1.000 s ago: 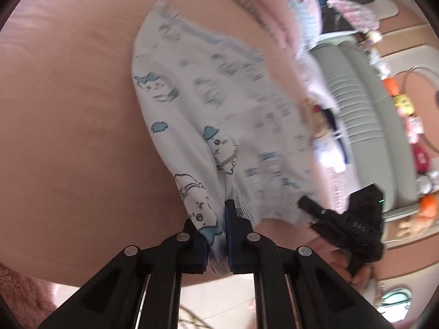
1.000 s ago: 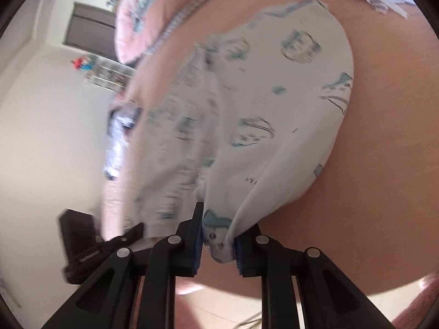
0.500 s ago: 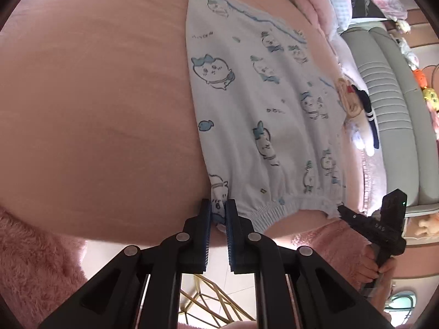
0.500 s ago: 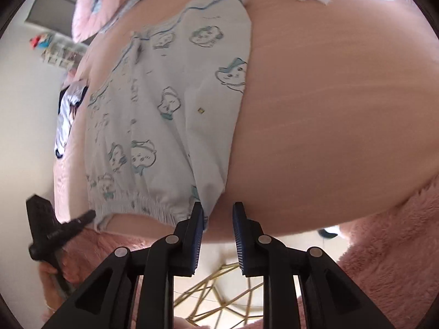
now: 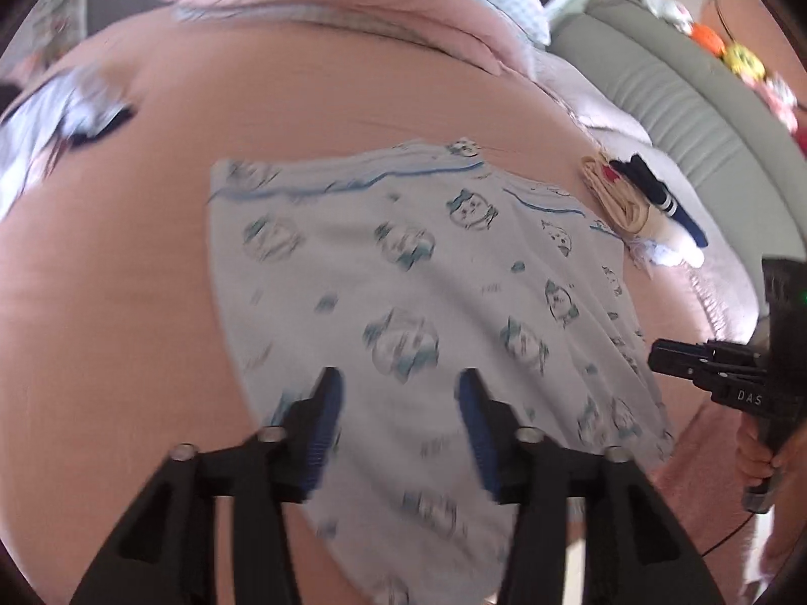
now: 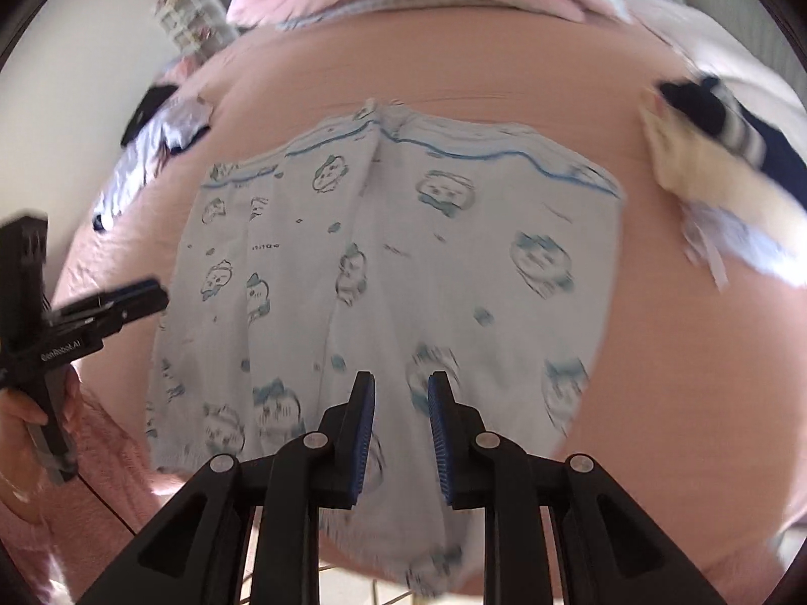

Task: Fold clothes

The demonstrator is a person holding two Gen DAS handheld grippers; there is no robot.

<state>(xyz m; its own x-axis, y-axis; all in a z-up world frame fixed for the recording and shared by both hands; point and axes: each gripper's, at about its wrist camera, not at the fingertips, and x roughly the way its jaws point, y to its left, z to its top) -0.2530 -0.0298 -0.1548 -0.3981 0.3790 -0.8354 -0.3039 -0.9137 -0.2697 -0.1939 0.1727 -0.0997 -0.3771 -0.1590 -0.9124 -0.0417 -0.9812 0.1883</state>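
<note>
Here the white cotton shorts printed with blue cartoon faces [image 5: 418,302] lie flat on the pink bedsheet [image 5: 126,277], waistband at the far side. The left gripper [image 5: 398,403] hovers above their near part, its jaws opening with nothing pinched. The right gripper [image 6: 401,418] hangs over the near hem with a narrow gap, gripping no cloth.

Black left tool [image 5: 398,423] — blue ribbed pads, silver screws; fluffy pink sleeve [image 6: 108,446].

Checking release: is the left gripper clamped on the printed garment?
No: the left gripper is opening, pads apart, above the printed garment lying flat.
</note>
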